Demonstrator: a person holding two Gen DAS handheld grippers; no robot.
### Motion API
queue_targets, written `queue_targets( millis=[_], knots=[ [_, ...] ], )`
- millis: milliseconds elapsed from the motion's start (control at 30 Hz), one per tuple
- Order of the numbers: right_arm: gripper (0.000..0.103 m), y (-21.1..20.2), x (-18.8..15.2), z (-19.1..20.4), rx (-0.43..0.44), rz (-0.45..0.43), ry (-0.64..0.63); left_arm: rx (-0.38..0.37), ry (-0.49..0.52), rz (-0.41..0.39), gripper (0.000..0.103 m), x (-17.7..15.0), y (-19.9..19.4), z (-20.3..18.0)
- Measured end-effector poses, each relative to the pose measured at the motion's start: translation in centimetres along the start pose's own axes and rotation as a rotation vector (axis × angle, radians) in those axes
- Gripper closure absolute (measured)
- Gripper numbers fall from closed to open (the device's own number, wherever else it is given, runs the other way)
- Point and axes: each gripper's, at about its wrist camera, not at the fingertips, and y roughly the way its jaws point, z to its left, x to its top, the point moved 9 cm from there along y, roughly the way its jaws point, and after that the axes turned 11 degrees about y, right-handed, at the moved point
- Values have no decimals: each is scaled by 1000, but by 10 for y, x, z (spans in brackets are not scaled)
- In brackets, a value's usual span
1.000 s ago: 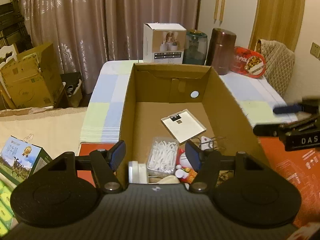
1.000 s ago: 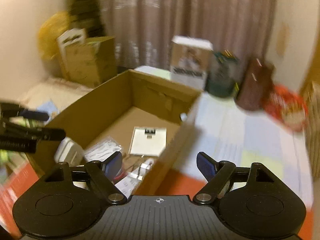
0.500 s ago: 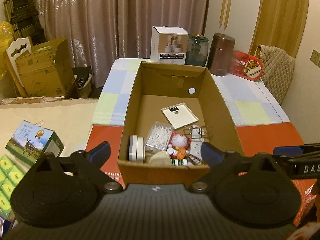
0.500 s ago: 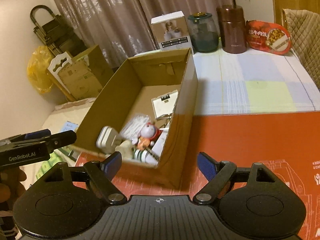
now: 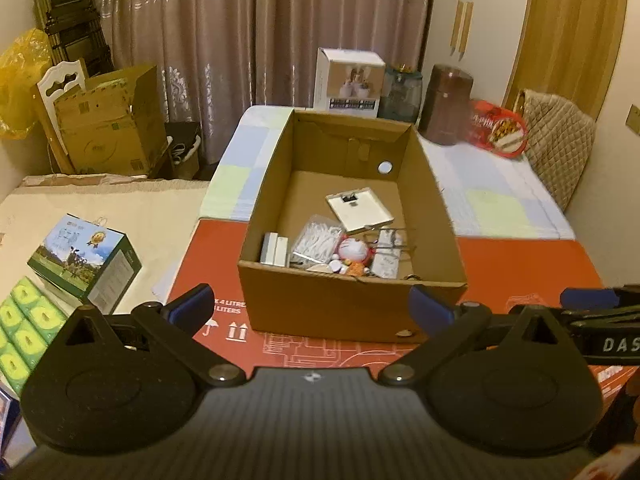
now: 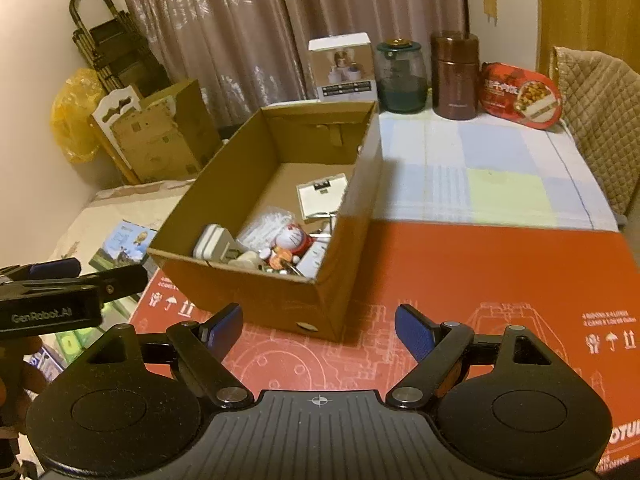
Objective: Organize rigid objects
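While its near wall hides some contents, cardboard box (image 5: 352, 300) sits on red mat (image 6: 500, 272); left gripper (image 5: 310, 308) jaws opening, empty; right gripper (image 6: 319, 328) spread, empty, mat bare ahead.

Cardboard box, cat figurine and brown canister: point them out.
Cardboard box (image 5: 320, 304), left wrist view, near outer wall.
Cat figurine (image 6: 291, 237), right wrist view, its face.
Brown canister (image 6: 456, 80), right wrist view, mid body.

Box (image 5: 352, 304) wall hides items' bottoms.
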Motion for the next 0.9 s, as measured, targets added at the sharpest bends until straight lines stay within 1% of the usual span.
queue_targets(
  millis=[133, 333, 533, 900],
  knots=[
    [23, -8, -6, -6, -14, -9, 14, 18, 0, -4, 2, -6, -9, -6],
    [23, -20, -16, -6, -17, -15, 9, -6, -7, 15, 2, -20, -20, -21],
    [23, -35, -22, -3, -32, -43, -16, 7, 19, 7, 2, -31, -39, -31],
    [22, -50, -33, -4, -38, -56, -23, 20, 24, -3, 2, -42, -59, -30]
  ],
)
